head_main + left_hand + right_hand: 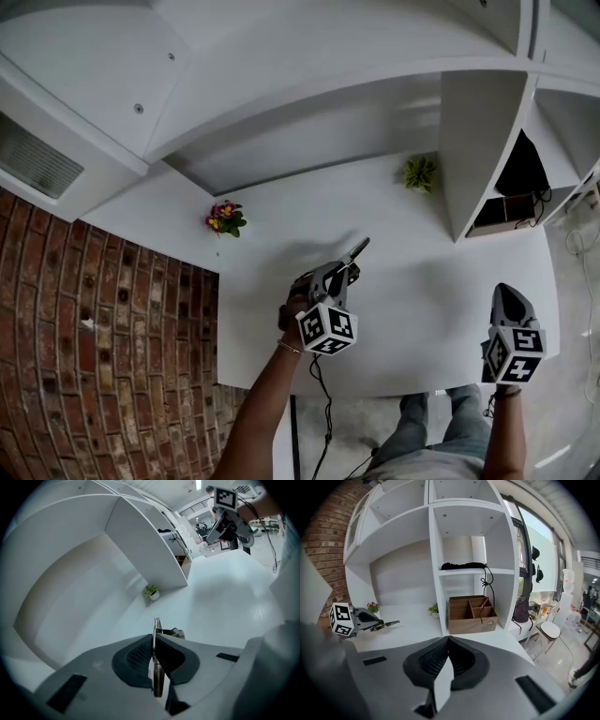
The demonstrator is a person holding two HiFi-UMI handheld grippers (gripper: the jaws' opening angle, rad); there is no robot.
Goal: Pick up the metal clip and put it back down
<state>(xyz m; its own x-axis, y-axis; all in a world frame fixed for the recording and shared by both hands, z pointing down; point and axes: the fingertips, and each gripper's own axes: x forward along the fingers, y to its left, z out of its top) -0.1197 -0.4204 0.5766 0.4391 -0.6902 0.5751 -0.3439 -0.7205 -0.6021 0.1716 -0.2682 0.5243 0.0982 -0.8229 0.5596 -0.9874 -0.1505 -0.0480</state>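
The left gripper [156, 637] has its jaws pressed together on the metal clip [157, 667]. The clip stands on edge as a thin plate between the dark ribbed pads and sticks out a little past their tips. In the head view the clip points away from the person, out over the middle of the white bench [422, 281]. The right gripper view shows it from the side, apparently held off the surface rather than lying on it.

The right gripper [448, 639] has its jaws closed tip to tip with nothing between them. It is held at the bench's near right edge, well apart from the left gripper.

At the back of the bench a small pot of pink and yellow flowers [225, 217] stands on the left. A small green plant [419, 173] stands near the upright panel of the white shelving [436, 550]. Right of that panel, in the lowest compartment, sits a wooden box [471, 616] with dividers. A brick wall [94, 328] borders the bench on the left.
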